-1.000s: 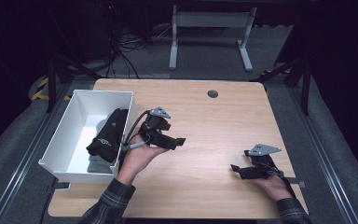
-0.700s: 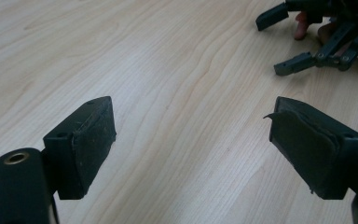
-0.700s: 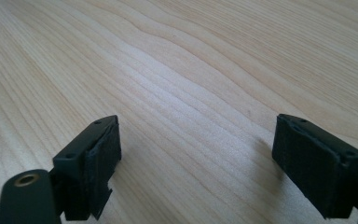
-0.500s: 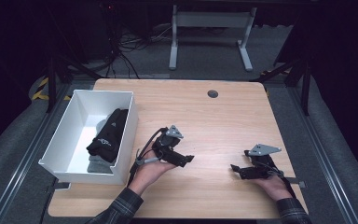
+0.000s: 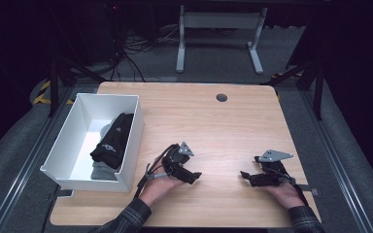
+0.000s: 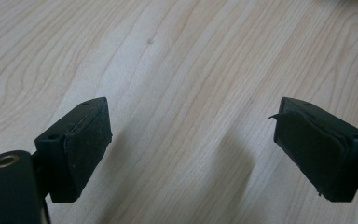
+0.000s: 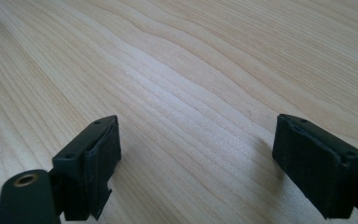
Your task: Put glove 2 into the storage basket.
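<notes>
My left gripper (image 5: 195, 175) lies low over the wooden table (image 5: 223, 131), just right of the white bin (image 5: 133, 141), jaws pointing right. In the left gripper view its pads (image 6: 88, 140) stand wide apart over bare wood; the jaws have just been opening and nothing is between them, so my left gripper (image 6: 191, 149) is open. My right gripper (image 5: 245, 175) rests near the front right of the table, pointing left. In the right gripper view my right gripper (image 7: 196, 158) is open too, with bare wood between its jaws. A black folded garment (image 5: 112, 141) lies in the bin.
A grey cloth (image 5: 102, 171) lies under the black garment in the bin. A round cable hole (image 5: 221, 97) sits near the table's far edge. A white desk frame (image 5: 218, 29) stands on the floor beyond the table.
My left hand has come away from the bin's edge, moving toward the front and down onto the table. Its jaws look a little wider. The right gripper has stayed put.
</notes>
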Demonstrator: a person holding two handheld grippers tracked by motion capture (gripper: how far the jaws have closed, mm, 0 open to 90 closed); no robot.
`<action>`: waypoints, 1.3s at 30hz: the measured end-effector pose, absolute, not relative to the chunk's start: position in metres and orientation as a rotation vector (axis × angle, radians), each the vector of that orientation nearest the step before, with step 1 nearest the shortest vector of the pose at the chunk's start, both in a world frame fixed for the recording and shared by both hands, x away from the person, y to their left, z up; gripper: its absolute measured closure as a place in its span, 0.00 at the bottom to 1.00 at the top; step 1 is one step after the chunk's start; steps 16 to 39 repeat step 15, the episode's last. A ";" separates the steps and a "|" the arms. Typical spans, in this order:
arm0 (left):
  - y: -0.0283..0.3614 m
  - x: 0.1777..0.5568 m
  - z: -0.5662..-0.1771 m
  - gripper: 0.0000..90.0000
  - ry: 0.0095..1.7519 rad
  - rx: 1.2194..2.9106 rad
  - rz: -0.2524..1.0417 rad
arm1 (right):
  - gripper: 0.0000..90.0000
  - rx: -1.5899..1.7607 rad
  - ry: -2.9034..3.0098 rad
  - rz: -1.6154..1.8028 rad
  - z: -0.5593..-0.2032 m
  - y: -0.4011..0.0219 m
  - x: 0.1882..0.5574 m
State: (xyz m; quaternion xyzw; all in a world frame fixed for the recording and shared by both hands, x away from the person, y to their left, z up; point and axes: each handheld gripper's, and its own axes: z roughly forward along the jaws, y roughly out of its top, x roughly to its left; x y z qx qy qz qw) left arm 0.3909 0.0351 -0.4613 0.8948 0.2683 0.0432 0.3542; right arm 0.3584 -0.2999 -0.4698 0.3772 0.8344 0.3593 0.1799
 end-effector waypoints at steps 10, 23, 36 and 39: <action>0.031 0.384 -0.472 0.04 0.604 2.364 0.205 | 0.18 1.066 2.360 1.015 -0.470 -0.300 0.358; 0.035 0.385 -0.475 0.01 0.556 2.338 0.204 | 0.17 1.066 2.360 1.015 -0.470 -0.300 0.358; 0.035 0.385 -0.475 0.01 0.556 2.338 0.204 | 0.17 1.066 2.360 1.015 -0.470 -0.300 0.358; 0.035 0.385 -0.475 0.01 0.556 2.338 0.204 | 0.17 1.066 2.360 1.015 -0.470 -0.300 0.358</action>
